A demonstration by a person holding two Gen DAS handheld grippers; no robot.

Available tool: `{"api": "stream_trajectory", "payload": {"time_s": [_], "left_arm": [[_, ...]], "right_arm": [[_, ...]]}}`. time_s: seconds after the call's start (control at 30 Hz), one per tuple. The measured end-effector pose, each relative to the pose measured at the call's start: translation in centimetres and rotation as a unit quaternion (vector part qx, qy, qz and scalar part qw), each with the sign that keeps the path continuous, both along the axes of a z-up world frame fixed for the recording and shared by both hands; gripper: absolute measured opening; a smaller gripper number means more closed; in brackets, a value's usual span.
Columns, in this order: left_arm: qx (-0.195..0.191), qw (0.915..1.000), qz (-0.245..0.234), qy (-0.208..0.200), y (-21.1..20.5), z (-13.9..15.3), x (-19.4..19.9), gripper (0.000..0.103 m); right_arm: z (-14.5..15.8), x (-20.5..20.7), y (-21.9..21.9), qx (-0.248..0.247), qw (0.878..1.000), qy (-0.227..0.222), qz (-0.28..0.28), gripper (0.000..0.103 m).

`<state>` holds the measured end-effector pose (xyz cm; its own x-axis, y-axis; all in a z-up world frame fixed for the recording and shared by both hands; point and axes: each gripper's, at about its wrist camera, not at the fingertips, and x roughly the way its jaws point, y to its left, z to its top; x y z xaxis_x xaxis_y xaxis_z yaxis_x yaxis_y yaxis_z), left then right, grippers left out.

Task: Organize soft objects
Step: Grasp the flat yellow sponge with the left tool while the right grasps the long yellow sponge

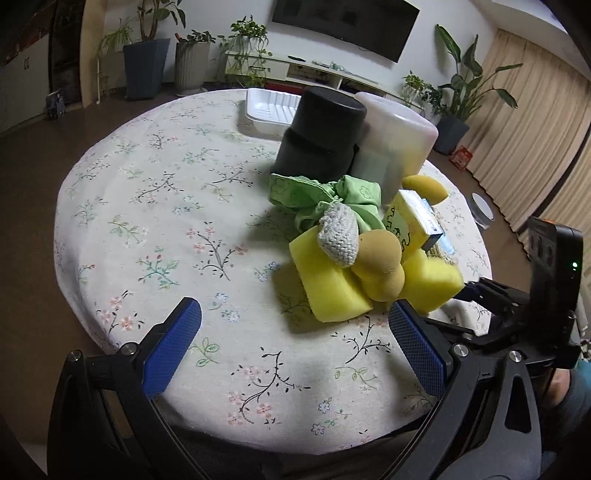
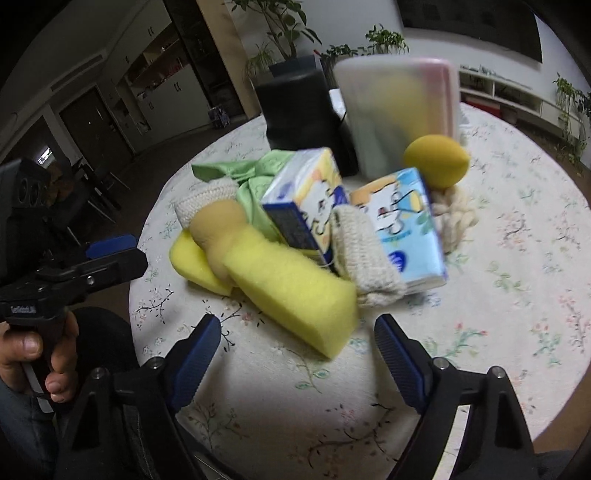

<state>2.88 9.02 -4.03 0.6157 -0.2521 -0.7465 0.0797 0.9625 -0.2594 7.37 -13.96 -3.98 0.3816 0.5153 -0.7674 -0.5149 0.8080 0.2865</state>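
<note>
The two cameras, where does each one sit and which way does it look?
Left wrist: sits on the left tongs, looking down across the round floral table at the soft pile; open blue pads show.
Right wrist: sits on the right tongs, facing the long yellow sponge block; a hand shows.
Both share the black round canister and the sponge pile.

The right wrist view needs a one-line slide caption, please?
Open right claw poised before a yellow foam sponge block in a soft-item pile on the floral tablecloth.

A wall-mounted television hung above a low white shelf unit, potted plants left, beige curtains right.
</note>
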Motion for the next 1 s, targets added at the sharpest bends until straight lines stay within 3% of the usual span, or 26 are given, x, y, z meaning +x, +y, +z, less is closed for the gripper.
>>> {"api": "stream_trajectory", "payload": {"time_s": [0.27, 0.4, 0.6, 0.73, 1.0], "left_arm": [[0.01, 0.9998, -0.01, 0.011, -0.8, -0.7, 0.4, 0.103], [0.017, 0.9997, -0.013, 0.015, -1.7, -1.2, 0.7, 0.103], [0.033, 0.9993, -0.005, 0.016, -3.3, -1.8, 1.0, 0.103], [0.033, 0.9979, 0.04, 0.038, -3.2, -3.2, 1.6, 0.102], [0.108, 0.9901, 0.081, 0.038, -4.7, -4.2, 2.7, 0.101]], "right_arm": [[-0.4, 1.1, 1.5, -0.006, 1.0, -0.026, 0.003, 0.061], [-0.1, 0.9, 0.9, 0.0, 0.999, -0.032, 0.007, 0.038], [0.7, 0.6, -1.1, 0.029, 0.999, -0.043, -0.008, 0.032], [0.8, 0.4, -1.6, 0.027, 0.998, -0.052, -0.006, 0.032], [0.0, 0.5, -2.6, 0.019, 0.998, -0.059, -0.011, 0.033]]}}
